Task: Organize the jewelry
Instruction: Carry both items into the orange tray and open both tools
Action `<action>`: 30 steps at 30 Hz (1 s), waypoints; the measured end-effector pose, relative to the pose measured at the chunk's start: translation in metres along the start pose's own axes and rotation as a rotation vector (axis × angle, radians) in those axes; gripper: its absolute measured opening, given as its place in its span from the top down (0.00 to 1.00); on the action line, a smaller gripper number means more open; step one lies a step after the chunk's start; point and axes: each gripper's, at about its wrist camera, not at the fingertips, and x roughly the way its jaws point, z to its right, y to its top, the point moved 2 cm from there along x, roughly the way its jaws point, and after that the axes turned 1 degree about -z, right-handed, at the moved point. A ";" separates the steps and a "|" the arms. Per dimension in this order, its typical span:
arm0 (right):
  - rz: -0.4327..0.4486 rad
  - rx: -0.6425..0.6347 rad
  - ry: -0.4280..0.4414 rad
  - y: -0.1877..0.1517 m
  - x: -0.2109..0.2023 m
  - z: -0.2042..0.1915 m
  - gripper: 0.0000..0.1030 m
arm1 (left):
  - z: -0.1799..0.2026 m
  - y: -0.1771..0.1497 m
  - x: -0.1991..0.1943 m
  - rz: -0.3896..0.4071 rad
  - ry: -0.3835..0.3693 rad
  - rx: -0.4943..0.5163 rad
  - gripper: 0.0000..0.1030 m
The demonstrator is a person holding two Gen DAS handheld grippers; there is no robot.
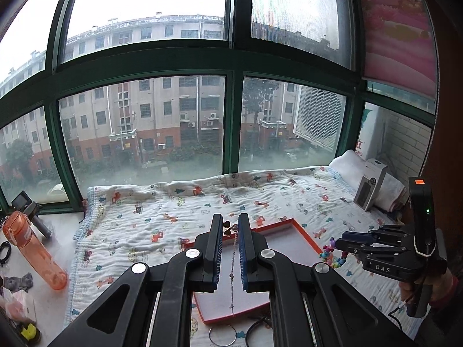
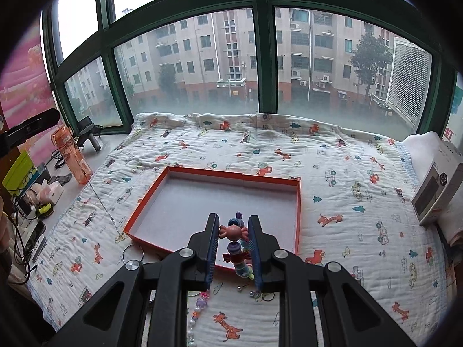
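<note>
Beyond the jaws of both grippers lies an orange-rimmed tray (image 2: 298,202), empty, on a printed quilt (image 2: 347,173) spread over the window ledge. Nearer than the tray, under the right jaws, lie a metal ring (image 2: 132,253), small beads and a pearl strand (image 2: 192,322). An orange bottle (image 2: 71,156) stands far to the left, a grey box (image 2: 434,190) far to the right.

The left gripper (image 1: 230,231) is closed on a thin chain (image 1: 232,274), which hangs straight down from the jaw tips over the tray's near edge. The right gripper (image 2: 233,231) is clamped on a colourful bead bracelet (image 2: 233,232), its beads running along the jaws and dangling below them. The quilt past the tray is bare up to the window.
</note>
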 end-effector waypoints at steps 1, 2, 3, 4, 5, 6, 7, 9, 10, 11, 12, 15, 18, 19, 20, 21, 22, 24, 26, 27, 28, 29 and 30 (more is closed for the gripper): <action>-0.003 0.005 0.000 0.001 0.004 0.001 0.77 | -0.001 0.002 0.007 -0.007 0.002 0.000 0.90; -0.009 0.010 0.001 0.002 0.009 0.003 0.77 | -0.002 0.001 0.015 -0.017 0.000 -0.002 0.90; -0.014 0.015 0.002 0.002 0.013 0.003 0.77 | -0.003 -0.001 0.023 -0.029 -0.001 -0.005 0.90; -0.019 0.018 0.004 0.002 0.017 0.004 0.77 | -0.004 -0.003 0.031 -0.040 0.000 -0.006 0.90; -0.025 0.019 0.006 0.001 0.022 0.004 0.77 | -0.005 -0.006 0.039 -0.051 0.001 -0.009 0.90; -0.032 0.019 0.007 0.001 0.026 0.003 0.77 | -0.007 -0.009 0.047 -0.063 0.000 -0.013 0.90; -0.038 0.019 0.009 0.000 0.030 0.003 0.77 | -0.009 -0.012 0.054 -0.075 -0.001 -0.019 0.90; -0.051 0.022 0.014 -0.002 0.038 0.003 0.77 | -0.013 -0.023 0.068 -0.100 0.004 -0.029 0.90; -0.059 0.024 0.018 -0.003 0.043 0.003 0.77 | -0.015 -0.027 0.075 -0.113 0.006 -0.034 0.90; -0.066 0.026 0.021 -0.004 0.046 0.003 0.77 | -0.018 -0.032 0.081 -0.127 0.007 -0.038 0.90; -0.072 0.027 0.020 -0.006 0.050 0.004 0.77 | -0.020 -0.039 0.087 -0.141 0.012 -0.040 0.90; -0.094 0.038 0.020 -0.011 0.062 0.007 0.77 | -0.027 -0.055 0.106 -0.185 0.021 -0.049 0.90; -0.114 0.046 0.011 -0.015 0.073 0.011 0.77 | -0.034 -0.071 0.127 -0.232 0.024 -0.060 0.90; -0.121 0.047 0.005 -0.016 0.076 0.013 0.77 | -0.035 -0.076 0.133 -0.247 0.022 -0.064 0.90; -0.127 0.048 -0.001 -0.018 0.079 0.015 0.77 | -0.037 -0.082 0.140 -0.263 0.020 -0.068 0.90; -0.134 0.050 -0.007 -0.019 0.083 0.016 0.77 | -0.038 -0.087 0.146 -0.278 0.022 -0.070 0.90; -0.139 0.054 -0.010 -0.020 0.085 0.018 0.77 | -0.038 -0.093 0.152 -0.294 0.022 -0.071 0.90; -0.149 0.064 -0.013 -0.022 0.091 0.021 0.77 | -0.040 -0.104 0.164 -0.324 0.020 -0.076 0.90; -0.156 0.068 -0.024 -0.024 0.096 0.025 0.77 | -0.042 -0.115 0.175 -0.354 0.017 -0.081 0.90; -0.160 0.069 -0.030 -0.025 0.098 0.026 0.77 | -0.042 -0.120 0.180 -0.367 0.018 -0.083 0.90; -0.163 0.069 -0.037 -0.025 0.100 0.028 0.77 | -0.043 -0.125 0.184 -0.379 0.017 -0.085 0.90; -0.165 0.067 -0.044 -0.025 0.102 0.029 0.77 | -0.043 -0.129 0.188 -0.389 0.016 -0.086 0.90; -0.168 0.064 -0.053 -0.026 0.104 0.030 0.77 | -0.044 -0.133 0.192 -0.399 0.016 -0.088 0.90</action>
